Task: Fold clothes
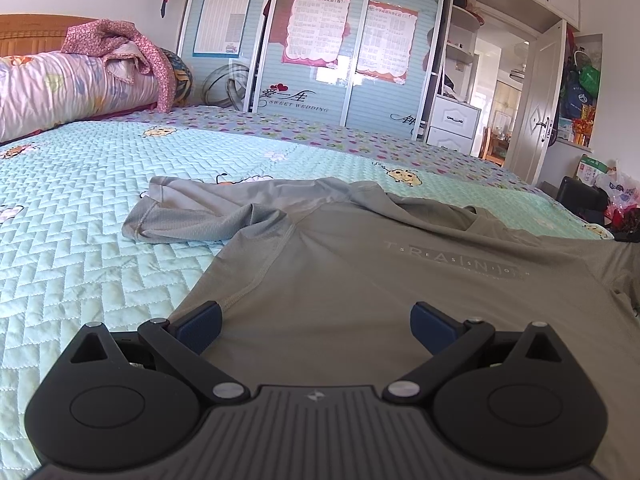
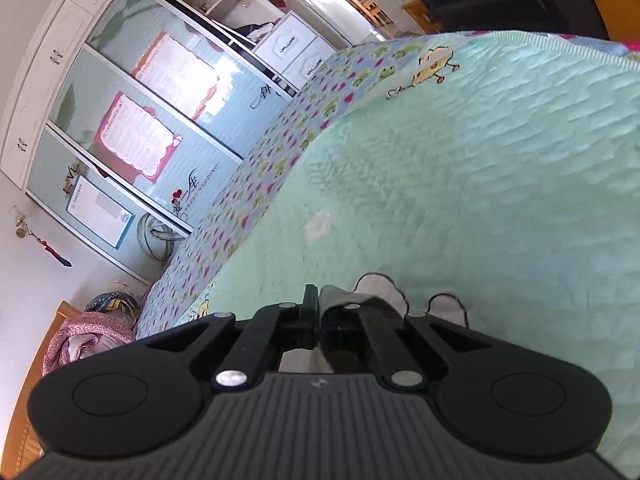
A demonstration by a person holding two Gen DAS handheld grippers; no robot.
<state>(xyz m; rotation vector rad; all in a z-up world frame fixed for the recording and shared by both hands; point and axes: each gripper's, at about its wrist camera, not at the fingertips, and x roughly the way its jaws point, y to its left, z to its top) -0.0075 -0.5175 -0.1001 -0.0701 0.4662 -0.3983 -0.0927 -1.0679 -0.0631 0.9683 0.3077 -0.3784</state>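
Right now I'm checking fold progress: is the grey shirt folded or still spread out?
Mostly spread: the shirt lies flat on the bed, chest print showing, one sleeve bunched sideways.

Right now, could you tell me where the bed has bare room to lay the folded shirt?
Free: the quilt left of the shirt, up to the bedding roll; also the strip beyond its collar toward the wardrobe. Crowded: the headboard end.

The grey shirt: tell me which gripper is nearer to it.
Right. The right gripper is shut on a fold of the grey shirt. The left gripper hovers open over the shirt's lower part, pads apart and gripping nothing.
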